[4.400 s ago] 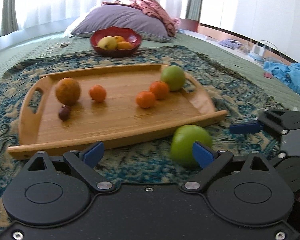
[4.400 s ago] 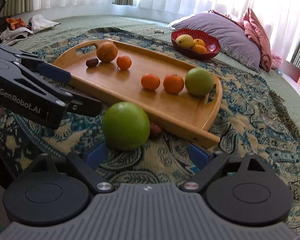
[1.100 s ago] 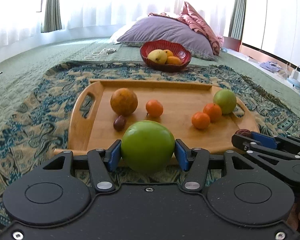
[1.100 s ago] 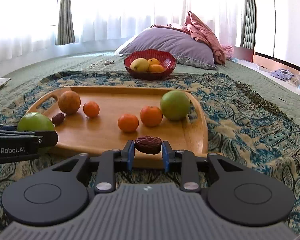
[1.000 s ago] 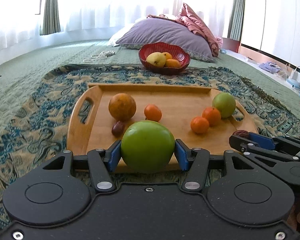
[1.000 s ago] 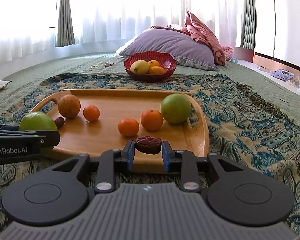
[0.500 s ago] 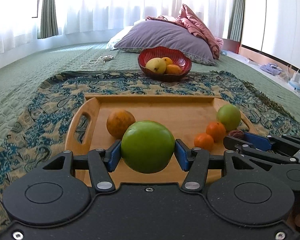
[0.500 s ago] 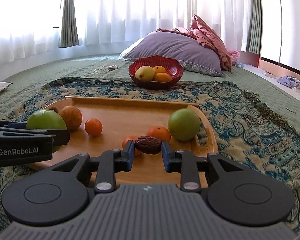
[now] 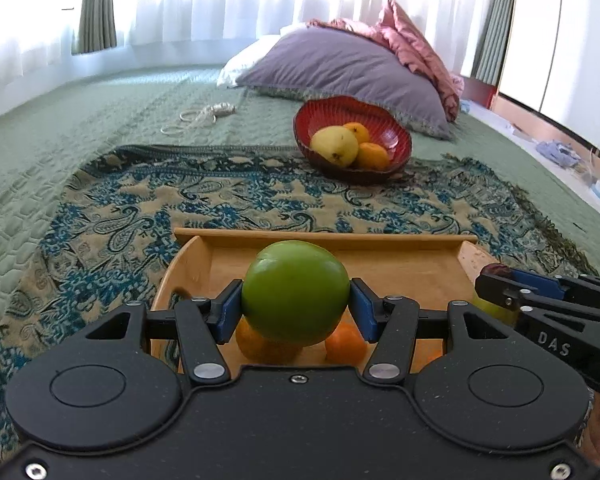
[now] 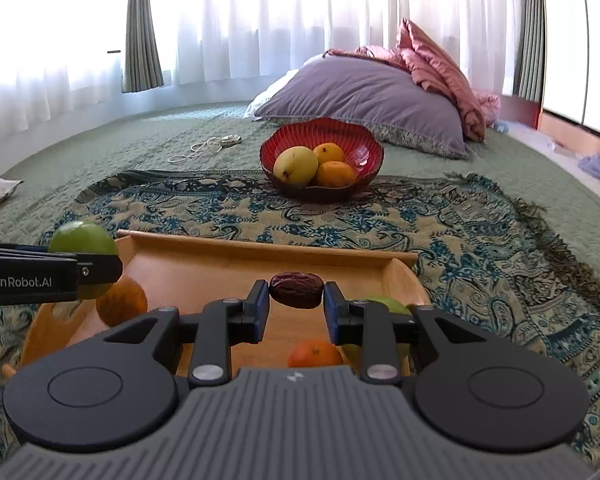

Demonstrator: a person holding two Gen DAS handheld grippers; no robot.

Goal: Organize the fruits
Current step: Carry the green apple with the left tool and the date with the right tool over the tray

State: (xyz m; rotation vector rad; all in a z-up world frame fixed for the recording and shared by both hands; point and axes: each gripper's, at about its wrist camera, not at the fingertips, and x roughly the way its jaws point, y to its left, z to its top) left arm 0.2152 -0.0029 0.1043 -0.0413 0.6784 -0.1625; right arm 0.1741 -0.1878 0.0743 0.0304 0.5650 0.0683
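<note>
- I have the green apple [image 9: 295,292] clamped between the blue pads of my left claw [image 9: 295,308]; it hangs above the near part of the wooden tray [image 9: 324,237], clear of the fruit beneath it.
- From the right wrist camera the same apple [image 10: 83,240] shows at the left edge, pinched in the left claw's black fingers.
- My right claw [image 10: 296,304] is clenched on a dark brown date [image 10: 297,290], held over the middle of the tray [image 10: 260,249].
- In the left wrist view the date [image 9: 496,270] peeks over the tip of the right claw at the right side.
- Under the left claw I see a large orange [image 9: 266,346] and a small mandarin [image 9: 345,345] on the tray, just beside each other.
- The right wrist view shows the large orange [image 10: 121,300] at the tray's left end, a mandarin [image 10: 314,354] near its front, and what I take to be a second green fruit [image 10: 384,304], mostly hidden behind my claw's right finger.
- The tray lies on a blue and tan paisley cloth [image 10: 460,248] spread over a green quilted bed [image 10: 100,152].
- Beyond the tray, at the cloth's far edge, stands a red bowl [image 10: 322,132] holding a yellow pear [image 10: 295,166] and two oranges.
- Behind the bowl lies a purple pillow [image 10: 364,96] with a pink blanket [image 10: 440,68] bunched on it.
- A white cord [image 10: 208,145] lies on the bed to the bowl's left.
</note>
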